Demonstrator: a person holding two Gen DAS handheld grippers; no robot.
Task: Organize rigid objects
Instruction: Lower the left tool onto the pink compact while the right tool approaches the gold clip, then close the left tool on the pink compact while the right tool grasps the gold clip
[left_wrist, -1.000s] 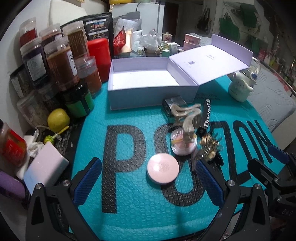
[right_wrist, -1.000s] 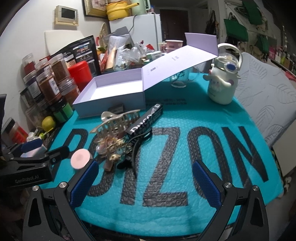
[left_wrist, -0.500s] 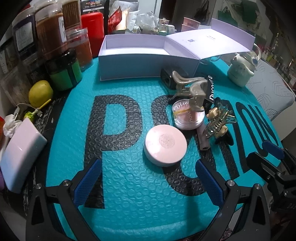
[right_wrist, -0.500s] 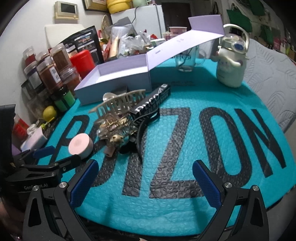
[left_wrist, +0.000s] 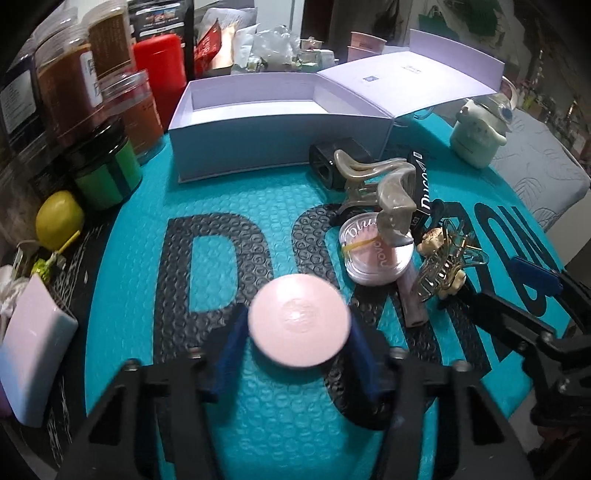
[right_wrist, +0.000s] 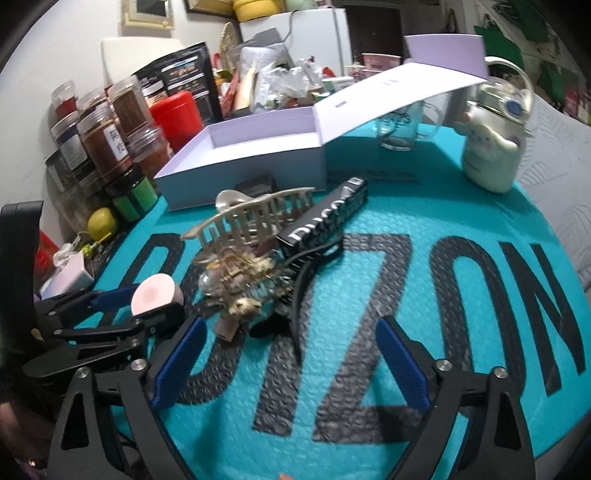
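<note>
A pink round compact (left_wrist: 299, 325) lies on the teal bubble mat (left_wrist: 147, 406), and my left gripper (left_wrist: 297, 326) is closing on it, both blue pads against its sides. In the right wrist view the left gripper (right_wrist: 147, 306) holds the same compact (right_wrist: 151, 295). Beyond it is a pile: a beige claw clip (left_wrist: 391, 192), a clear blush pot (left_wrist: 376, 258), a gold clip (left_wrist: 443, 266), a black carton (right_wrist: 328, 218) and a black clip (right_wrist: 306, 280). My right gripper (right_wrist: 290, 326) hovers near the pile, jaws narrowing slightly, nothing between them. An open lavender box (left_wrist: 280, 147) stands behind, empty.
Spice jars (left_wrist: 74, 85), a green jar (left_wrist: 107, 170), a red canister (left_wrist: 162, 70) and a lemon (left_wrist: 59, 218) line the left edge. A white block (left_wrist: 29, 354) lies at the near left. A white character bottle (right_wrist: 491, 155) and a glass mug (right_wrist: 399, 129) stand at the far right.
My left gripper sank forward over the pink compact and its wide jaws closed onto it. My right gripper dropped closer to the pile of clips.
</note>
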